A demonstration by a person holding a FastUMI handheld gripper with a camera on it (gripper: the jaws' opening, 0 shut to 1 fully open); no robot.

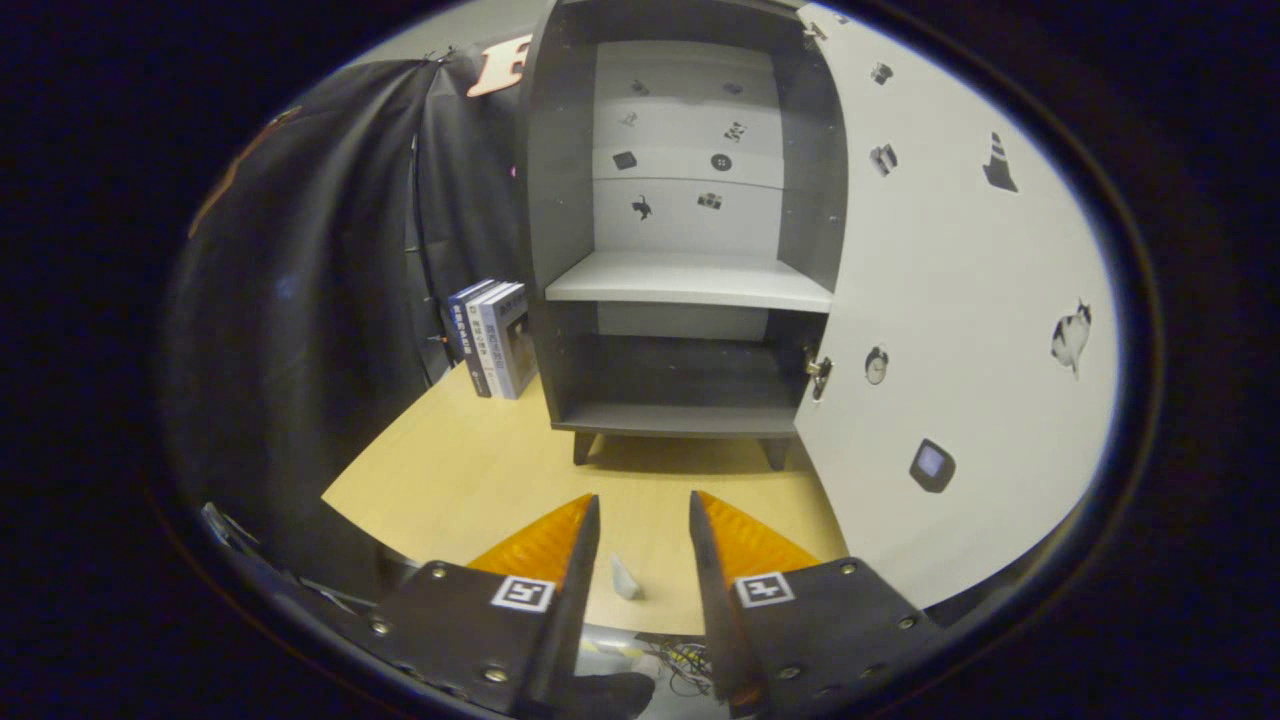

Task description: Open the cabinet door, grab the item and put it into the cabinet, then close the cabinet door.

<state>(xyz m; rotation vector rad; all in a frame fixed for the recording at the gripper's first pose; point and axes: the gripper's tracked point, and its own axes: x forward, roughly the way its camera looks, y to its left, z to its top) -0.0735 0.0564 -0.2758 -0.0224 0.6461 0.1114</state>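
The claw (643, 520) hangs released over the tabletop (470, 470), fingers apart. Beyond them the cabinet (688, 230) stands with its door (950, 330) swung wide. The books (495, 338) beside it look stiff, fairly heavy; pinching one spine seems best.

Gripper (643, 515) held level, pointing forward, raised above the surface below. Both fingers apart, a clear gap between them, nothing gripped or touched. Left finger (545, 545) and right finger (745, 540) are orange ribbed wedges with dark inner edges, tips angled slightly inward toward each other. Each sits on a black plate with screws and a square black-and-white marker. Fingers look symmetric, same height. Holding hand cannot be made out.
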